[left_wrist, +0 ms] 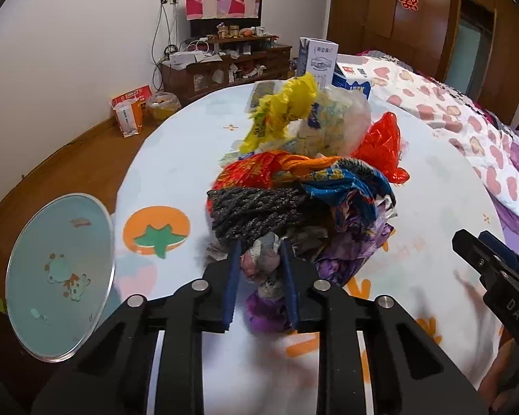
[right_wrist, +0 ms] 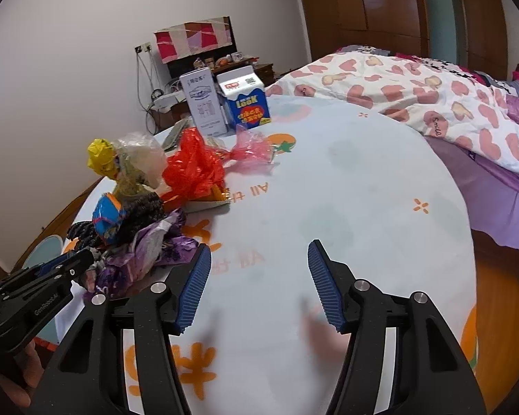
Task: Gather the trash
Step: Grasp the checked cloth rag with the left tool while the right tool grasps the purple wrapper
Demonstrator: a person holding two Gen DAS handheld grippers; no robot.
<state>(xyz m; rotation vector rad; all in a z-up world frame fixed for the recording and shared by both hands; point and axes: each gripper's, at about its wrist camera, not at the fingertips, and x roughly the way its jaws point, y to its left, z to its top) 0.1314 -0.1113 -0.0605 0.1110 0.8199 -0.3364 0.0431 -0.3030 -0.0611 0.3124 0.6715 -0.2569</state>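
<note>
A heap of crumpled trash lies on the round table with its fruit-print cloth: a yellow wrapper, a red plastic bag, and black, blue and purple wrappers. My left gripper is shut on a grey-pink crumpled wrapper at the heap's near end, and its blue pads press both sides. In the right wrist view the same heap sits at the left, with the left gripper at its near edge. My right gripper stands open over bare cloth to the right of the heap, holding nothing.
Two cartons, a white one and a blue one, stand at the table's far side, with a pink bag in front of them. A round pale-blue disc is at the table's left. A bed with a heart-print quilt borders the right.
</note>
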